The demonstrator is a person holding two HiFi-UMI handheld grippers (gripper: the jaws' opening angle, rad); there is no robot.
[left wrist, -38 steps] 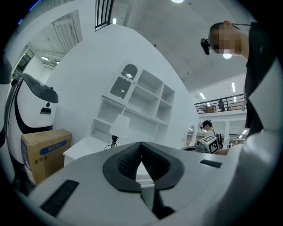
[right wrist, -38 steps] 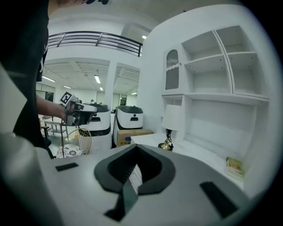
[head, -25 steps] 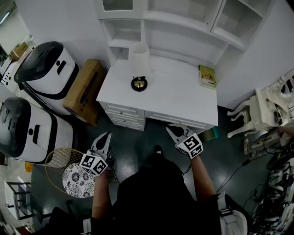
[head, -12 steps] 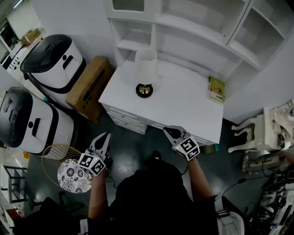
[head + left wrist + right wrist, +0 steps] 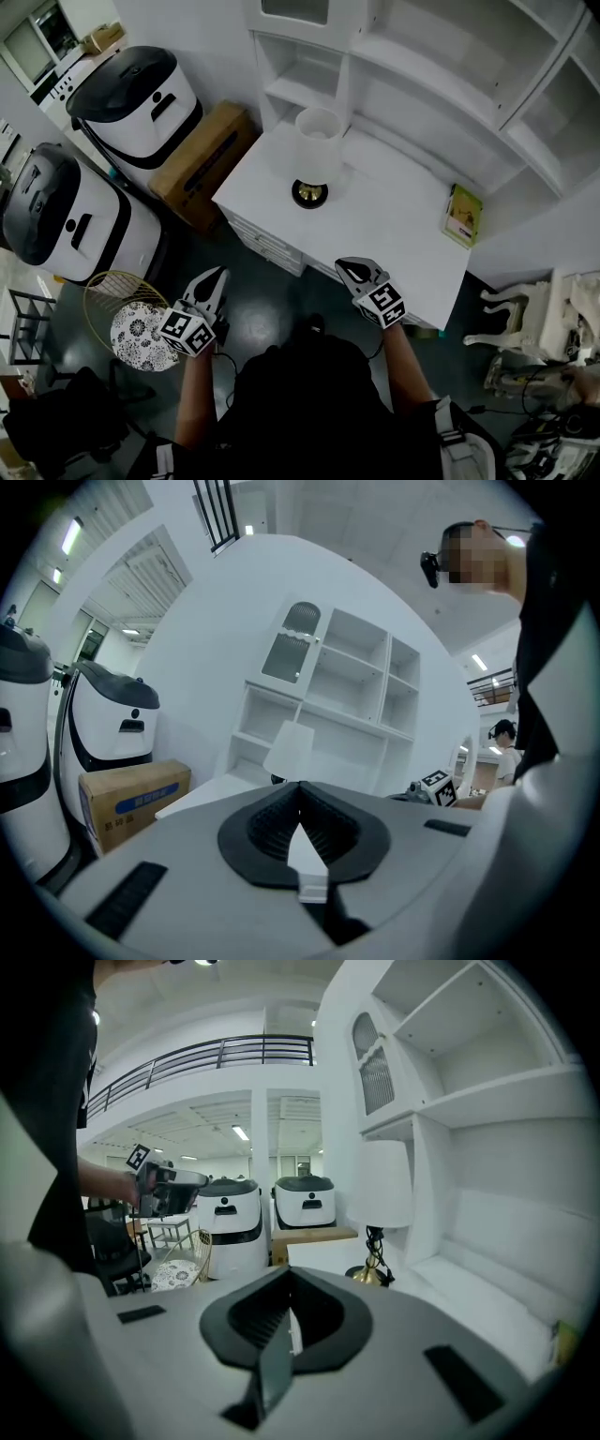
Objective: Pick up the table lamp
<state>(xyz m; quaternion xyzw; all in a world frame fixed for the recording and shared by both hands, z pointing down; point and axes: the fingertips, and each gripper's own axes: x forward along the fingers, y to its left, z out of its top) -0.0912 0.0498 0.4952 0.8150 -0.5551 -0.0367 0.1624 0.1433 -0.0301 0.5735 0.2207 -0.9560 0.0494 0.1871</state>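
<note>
White shelving (image 5: 422, 84) backs the white bench (image 5: 403, 234) across the upper middle of my head view. The table lamp (image 5: 316, 155) stands upright near the bench's left end, its pale shade above a dark and brass base. A yellow-green book (image 5: 462, 216) lies well apart from it towards the right edge. My left gripper (image 5: 216, 277) hangs over the dark floor at lower left, short of the bench. Its fingers (image 5: 272, 822) are together with nothing between them. My right gripper (image 5: 349, 270) sits just at the bench's front edge, its fingers (image 5: 258, 1321) likewise closed on nothing. A cardboard box (image 5: 202, 164) stands left of the bench.
</note>
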